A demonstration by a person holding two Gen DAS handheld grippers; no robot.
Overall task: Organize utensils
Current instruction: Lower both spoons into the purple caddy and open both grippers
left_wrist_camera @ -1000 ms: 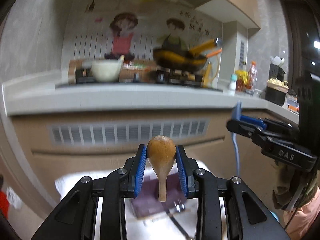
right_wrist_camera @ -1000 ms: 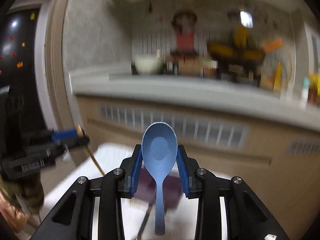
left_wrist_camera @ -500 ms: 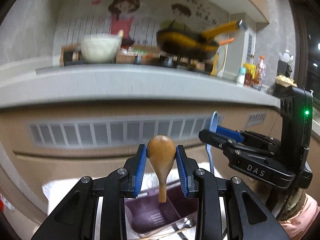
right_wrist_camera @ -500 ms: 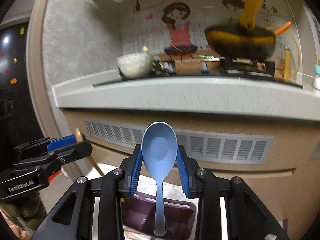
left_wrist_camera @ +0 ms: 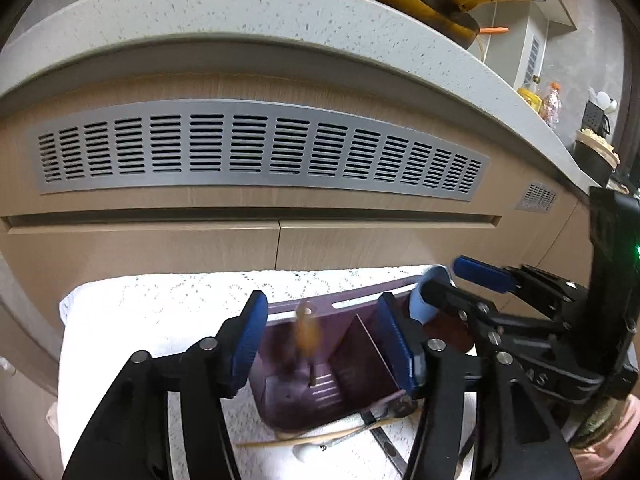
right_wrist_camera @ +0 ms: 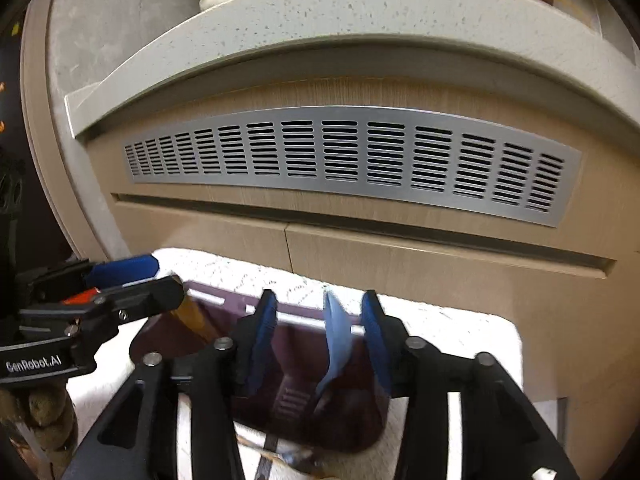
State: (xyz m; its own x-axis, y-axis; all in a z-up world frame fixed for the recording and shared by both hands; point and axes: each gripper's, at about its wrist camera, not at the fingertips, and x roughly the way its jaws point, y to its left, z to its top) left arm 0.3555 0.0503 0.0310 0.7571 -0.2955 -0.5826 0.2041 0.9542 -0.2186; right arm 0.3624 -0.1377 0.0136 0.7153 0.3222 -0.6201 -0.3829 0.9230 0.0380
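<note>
Black-and-blue left gripper (left_wrist_camera: pixel 318 340): jaws have just been opening, now standing wide; pads touching nothing.
Wooden spoon (left_wrist_camera: pixel 307 334): sitting blurred between the left pads, free of both, handle end reaching down into the purple caddy (left_wrist_camera: pixel 362 354), left compartment.
Right gripper (right_wrist_camera: pixel 318 338): jaws have just been opening too, standing partly apart.
Blue spoon (right_wrist_camera: pixel 336 344): hanging edge-on between the right pads, nearer the right one; possibly grazing it, blur is hiding contact. Lower end is dipping into the caddy's other compartment.
Loose utensils (left_wrist_camera: pixel 340 434): lying on the white cloth (left_wrist_camera: pixel 160 304) in front of the caddy.
Cabinet vent (left_wrist_camera: pixel 256 152): running behind, under the speckled counter (left_wrist_camera: pixel 240 4).
</note>
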